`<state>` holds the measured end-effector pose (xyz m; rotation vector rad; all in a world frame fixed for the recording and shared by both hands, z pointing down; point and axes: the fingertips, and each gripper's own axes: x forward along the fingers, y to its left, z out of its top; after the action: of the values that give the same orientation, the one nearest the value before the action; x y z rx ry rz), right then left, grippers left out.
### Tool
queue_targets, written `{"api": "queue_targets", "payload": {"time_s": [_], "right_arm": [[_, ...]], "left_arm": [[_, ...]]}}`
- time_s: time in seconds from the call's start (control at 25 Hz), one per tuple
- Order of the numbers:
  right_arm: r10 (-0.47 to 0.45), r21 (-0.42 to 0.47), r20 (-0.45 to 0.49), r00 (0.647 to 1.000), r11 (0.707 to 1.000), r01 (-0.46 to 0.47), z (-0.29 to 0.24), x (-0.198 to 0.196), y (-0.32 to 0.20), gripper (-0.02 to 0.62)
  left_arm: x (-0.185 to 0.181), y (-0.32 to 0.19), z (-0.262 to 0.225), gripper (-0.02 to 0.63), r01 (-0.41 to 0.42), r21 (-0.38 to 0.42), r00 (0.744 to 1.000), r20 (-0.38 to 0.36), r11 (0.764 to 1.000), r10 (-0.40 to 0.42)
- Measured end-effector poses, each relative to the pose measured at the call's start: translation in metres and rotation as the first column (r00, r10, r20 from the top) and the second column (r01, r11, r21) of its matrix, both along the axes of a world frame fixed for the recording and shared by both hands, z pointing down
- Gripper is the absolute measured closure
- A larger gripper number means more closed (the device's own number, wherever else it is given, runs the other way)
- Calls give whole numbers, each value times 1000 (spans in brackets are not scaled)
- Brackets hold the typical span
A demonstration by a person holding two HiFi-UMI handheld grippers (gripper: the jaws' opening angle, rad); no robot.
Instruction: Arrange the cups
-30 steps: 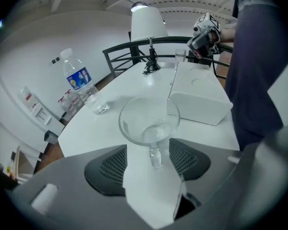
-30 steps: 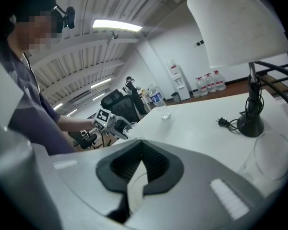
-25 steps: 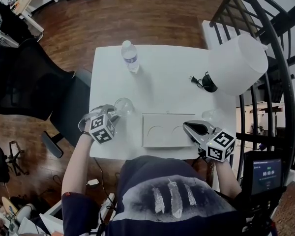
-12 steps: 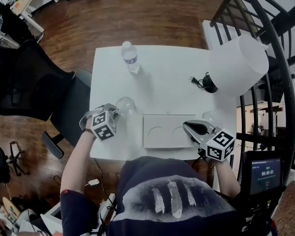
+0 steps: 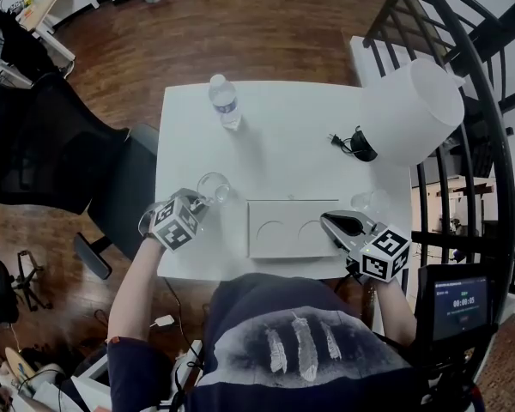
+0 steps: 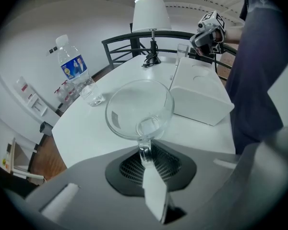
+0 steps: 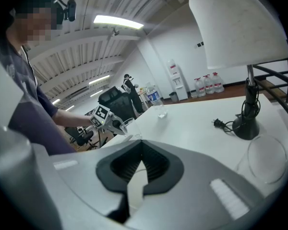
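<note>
We take the white box [image 5: 285,227] at the near edge of the table [image 5: 283,136] as our mark. Its top carries two round hollows side by side.

Off the box's left end, our left gripper [image 5: 193,204] is clamped on the handle of a clear glass cup [image 5: 213,187]. In the left gripper view the jaws pinch that handle tight, and the bowl of the cup sits just beyond the fingertips with its open mouth tilted back toward the camera. We cannot tell whether the cup touches the table.

At the box's right end, our right gripper [image 5: 339,224] rests with its tips by the right hollow. In the right gripper view its jaws are pressed together with nothing between them.

A second clear cup [image 5: 366,201] stands on the table just to the right of the box, beyond the right gripper. Farther back on that side stands a lamp [image 5: 410,110] with a white shade, its plug lying beside the dark base. Well behind the box's left end stands a water bottle [image 5: 225,99].
</note>
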<state>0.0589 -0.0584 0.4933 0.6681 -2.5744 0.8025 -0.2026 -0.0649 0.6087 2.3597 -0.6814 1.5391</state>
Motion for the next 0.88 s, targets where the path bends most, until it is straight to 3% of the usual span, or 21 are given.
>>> {"api": "queue_targets", "payload": {"time_s": [0.32, 0.88], "right_arm": [[1, 12, -6, 1000, 1000, -1, -4, 1, 9, 592], [30, 28, 3, 1000, 999, -30, -8, 14, 27, 592]], "left_arm": [[2, 9, -12, 565, 67, 16, 996, -61, 998, -66], [29, 6, -90, 565, 46, 52, 986, -165, 998, -37]]}}
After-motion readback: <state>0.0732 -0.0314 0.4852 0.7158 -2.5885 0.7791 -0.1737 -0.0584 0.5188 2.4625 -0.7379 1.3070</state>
